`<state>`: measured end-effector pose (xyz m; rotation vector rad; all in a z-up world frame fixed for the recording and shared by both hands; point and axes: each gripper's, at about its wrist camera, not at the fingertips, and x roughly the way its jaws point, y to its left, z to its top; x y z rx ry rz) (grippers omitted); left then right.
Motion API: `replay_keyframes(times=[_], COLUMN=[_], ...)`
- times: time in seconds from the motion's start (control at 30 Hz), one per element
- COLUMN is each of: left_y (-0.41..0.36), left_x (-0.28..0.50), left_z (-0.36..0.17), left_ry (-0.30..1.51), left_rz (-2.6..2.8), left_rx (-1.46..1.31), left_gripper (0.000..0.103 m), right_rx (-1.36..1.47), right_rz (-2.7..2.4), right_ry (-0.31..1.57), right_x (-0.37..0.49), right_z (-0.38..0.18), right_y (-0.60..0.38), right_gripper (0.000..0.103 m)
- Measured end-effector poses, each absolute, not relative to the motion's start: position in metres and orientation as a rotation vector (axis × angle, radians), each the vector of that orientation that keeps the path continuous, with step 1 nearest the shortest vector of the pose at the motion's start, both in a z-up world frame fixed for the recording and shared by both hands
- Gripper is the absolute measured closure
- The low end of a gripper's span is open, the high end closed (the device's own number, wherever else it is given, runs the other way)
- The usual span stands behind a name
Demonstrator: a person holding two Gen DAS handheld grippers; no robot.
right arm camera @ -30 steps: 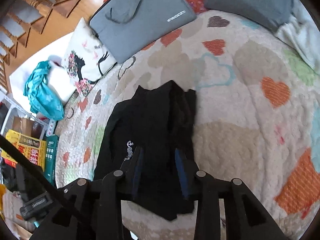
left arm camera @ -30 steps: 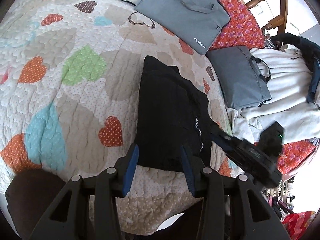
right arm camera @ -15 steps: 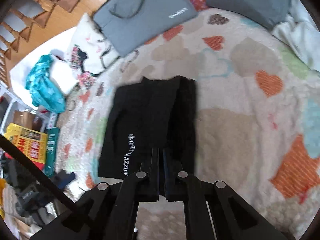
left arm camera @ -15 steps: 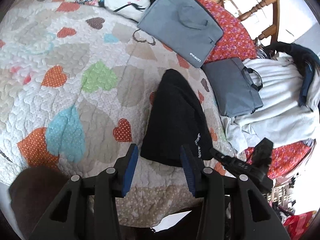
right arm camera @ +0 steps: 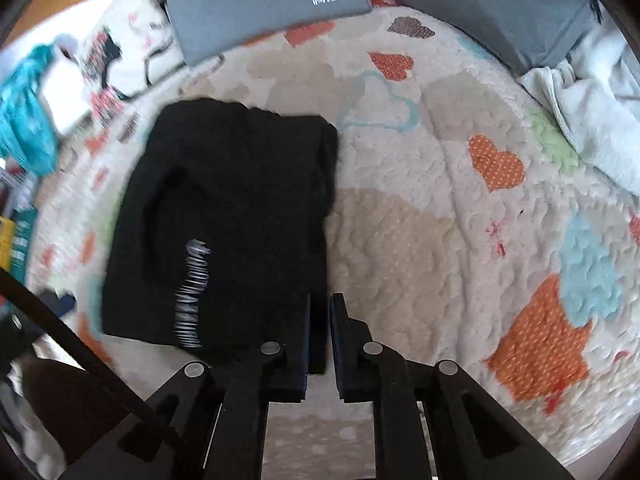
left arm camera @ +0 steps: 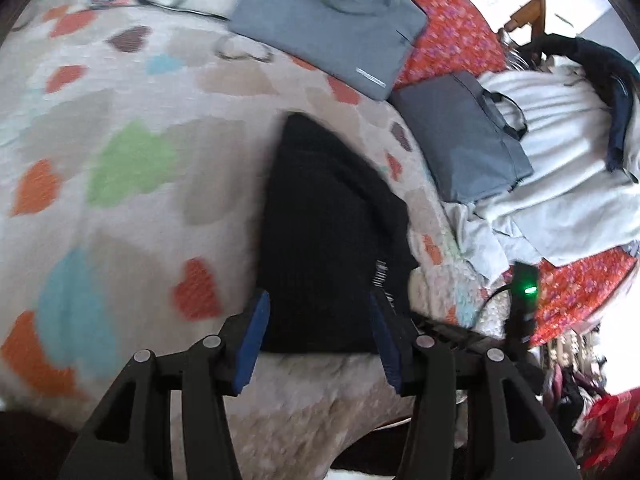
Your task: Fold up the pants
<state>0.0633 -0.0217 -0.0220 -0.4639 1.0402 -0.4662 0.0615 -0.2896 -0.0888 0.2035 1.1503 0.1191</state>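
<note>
While both grippers hang over the near hem, the black pants [right arm camera: 224, 216] lie folded into a compact rectangle on the heart-patterned quilt [right arm camera: 420, 240].

With its blue-padded fingers spread wide and nothing between them, the left gripper [left arm camera: 316, 336] frames the near edge of the pants [left arm camera: 324, 240] without clearly touching the cloth. The right gripper [right arm camera: 319, 332] has its 2 fingers drawn almost together, a thin gap left, over the near right corner of the pants; whether any fabric is pinched there cannot be told. A white printed stripe [right arm camera: 192, 292] runs along the top layer. Beyond lie 2 grey laptop bags [right arm camera: 264, 0] and a printed pillow [right arm camera: 116, 52]. The fold looks close to finished; the next move would likely be 1 last halving or a smoothing pass, needing a firm pinch on both near corners.
</note>
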Motion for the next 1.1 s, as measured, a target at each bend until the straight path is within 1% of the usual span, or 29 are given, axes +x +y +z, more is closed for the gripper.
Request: replay_keyframes(times=[0.07, 0.17, 0.27, 0.33, 0.37, 0.43, 0.47, 0.57, 0.67, 0.8, 0.87, 0.97, 1.0, 1.03, 1.1], left_y=[-0.035, -0.043, -0.044, -0.050, -0.055, -0.064, -0.067, -0.067, -0.066, -0.065, -0.064, -0.062, -0.062, -0.063, -0.065], left_x=[0.074, 0.079, 0.079, 0.073, 0.071, 0.066, 0.064, 0.060, 0.058, 0.058, 0.060, 0.062, 0.062, 0.062, 0.062], left_z=[-0.031, -0.040, -0.047, -0.049, -0.048, -0.046, -0.046, -0.047, -0.048, -0.048, -0.049, -0.049, -0.048, -0.048, -0.047], left_ry=[1.034, 1.026, 1.004, 0.981, 0.970, 0.952, 0.945, 0.932, 0.923, 0.919, 0.926, 0.935, 0.936, 0.936, 0.934], left_rz=[-0.468, -0.479, -0.496, -0.489, -0.482, -0.467, -0.461, -0.452, -0.451, -0.449, -0.450, -0.458, -0.459, -0.458, -0.455], left_rx=[-0.434, -0.408, -0.381, -0.334, -0.304, -0.223, -0.198, -0.179, -0.177, -0.176, -0.187, -0.206, -0.202, -0.193, -0.178], left_gripper=[0.053, 0.053, 0.053, 0.053, 0.053, 0.053, 0.053, 0.053, 0.053, 0.053, 0.053, 0.050, 0.050, 0.050, 0.049], right_rx=[0.233, 0.287, 0.311, 0.324, 0.333, 0.375, 0.389, 0.354, 0.349, 0.204, 0.212, 0.236, 0.202, 0.202, 0.268], right_rz=[0.125, 0.120, 0.076, 0.143, 0.193, 0.347, 0.413, 0.555, 0.647, 0.547, 0.500, 0.455, 0.412, 0.389, 0.362], right_ry=[1.179, 1.184, 1.054, 1.016, 1.013, 1.045, 1.069, 1.176, 1.307, 1.397, 1.397, 1.327, 1.266, 1.233, 1.180], right_x=[0.067, 0.071, 0.071, 0.083, 0.092, 0.120, 0.135, 0.179, 0.215, 0.252, 0.265, 0.267, 0.263, 0.262, 0.254], right_z=[-0.103, -0.091, -0.044, -0.021, -0.012, -0.003, -0.002, -0.011, -0.039, -0.071, -0.079, -0.068, -0.055, -0.047, -0.031], right_y=[-0.294, -0.309, -0.325, -0.319, -0.311, -0.287, -0.272, -0.221, -0.177, -0.144, -0.145, -0.153, -0.158, -0.164, -0.186], right_gripper=[0.092, 0.092, 0.092, 0.090, 0.087, 0.061, 0.059, 0.059, 0.059, 0.059, 0.063, 0.063, 0.061, 0.057, 0.053])
